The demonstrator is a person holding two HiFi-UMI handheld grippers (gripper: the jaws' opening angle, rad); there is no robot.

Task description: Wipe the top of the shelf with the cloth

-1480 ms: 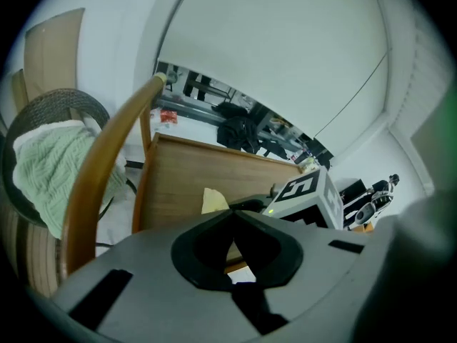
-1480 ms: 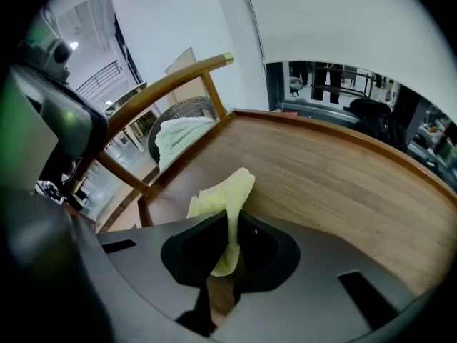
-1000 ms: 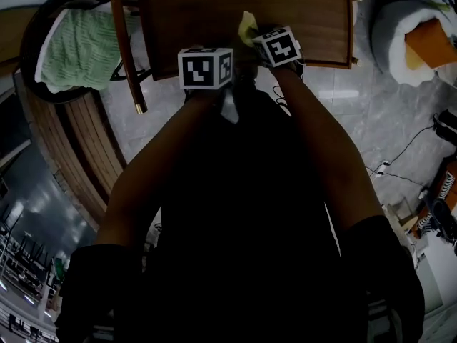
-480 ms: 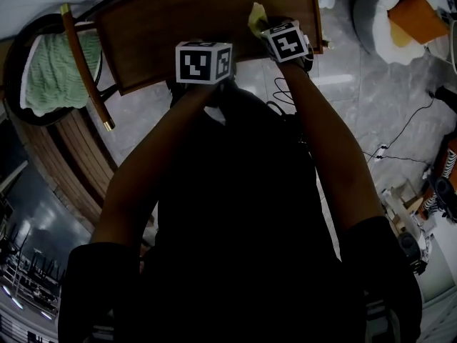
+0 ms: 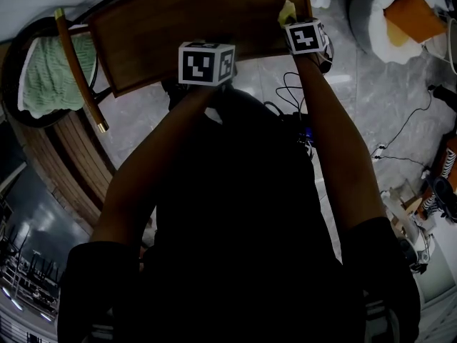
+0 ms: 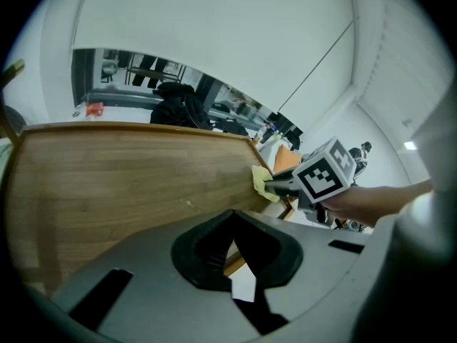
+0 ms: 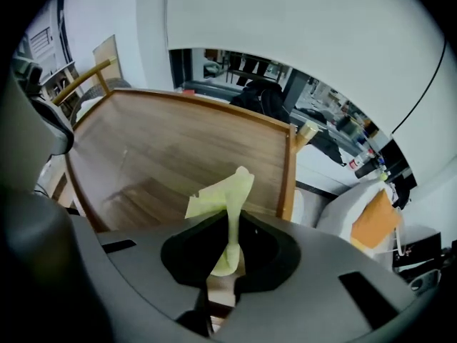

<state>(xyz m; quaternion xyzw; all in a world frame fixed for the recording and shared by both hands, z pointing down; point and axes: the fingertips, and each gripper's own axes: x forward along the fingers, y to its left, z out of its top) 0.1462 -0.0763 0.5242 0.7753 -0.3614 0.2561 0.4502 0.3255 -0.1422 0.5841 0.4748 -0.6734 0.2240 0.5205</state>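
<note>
The thin pale-yellow cloth [image 7: 223, 195] is soft, light and floppy. It should fold and drag rather than slip, so a pinch at one bunched end, as here, suits it. The right hand-held gripper [image 7: 230, 227] has its jaws closed on the cloth's lower end and the loose part fans up in front. The cloth sits at the right front corner of the brown wooden shelf top [image 7: 171, 141], apparently touching the wood, just beside the raised wooden side rail [image 7: 288, 170]. That rail blocks any stroke to the right, and a low lip runs along the back. Bare board lies open to the left. The left hand-held gripper [image 6: 232, 224] is closed and empty, near the front edge around the middle
</note>
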